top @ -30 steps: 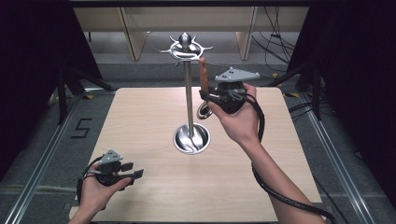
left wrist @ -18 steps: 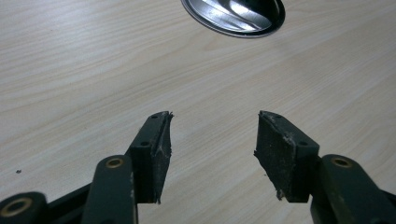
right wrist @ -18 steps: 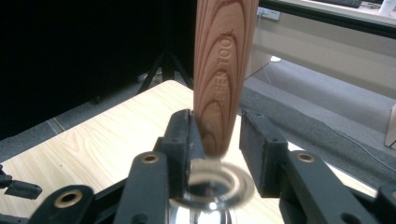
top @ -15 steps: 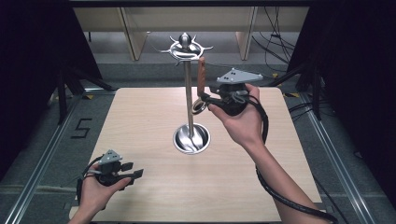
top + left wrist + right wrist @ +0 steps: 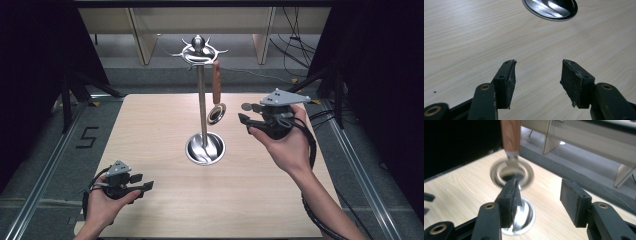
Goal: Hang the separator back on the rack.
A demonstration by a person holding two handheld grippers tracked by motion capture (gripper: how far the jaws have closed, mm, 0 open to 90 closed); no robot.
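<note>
High view: a metal stand [image 5: 202,100] rises from a round steel base [image 5: 205,148] at the middle of a light wooden table [image 5: 165,125]. A strainer [image 5: 216,95] with a wooden handle hangs from a hook at the top of the stand, its round head just right of the pole. The right gripper [image 5: 244,112], held in the right hand [image 5: 285,145], sits right of the strainer and apart from it; its jaws have just been opening and hold nothing. The left gripper [image 5: 147,182], in the left hand [image 5: 107,202], rests at the near left of the table, well apart from the stand.

Left gripper view: the left gripper [image 5: 537,73] is released, jaws wide over bare table [image 5: 474,37], with the steel base [image 5: 550,8] at the far edge.

Right gripper view: the right gripper [image 5: 540,195] stands spread with an empty gap. The strainer [image 5: 511,167], blurred, hangs beyond the left jaw, above the steel base [image 5: 524,220].
</note>
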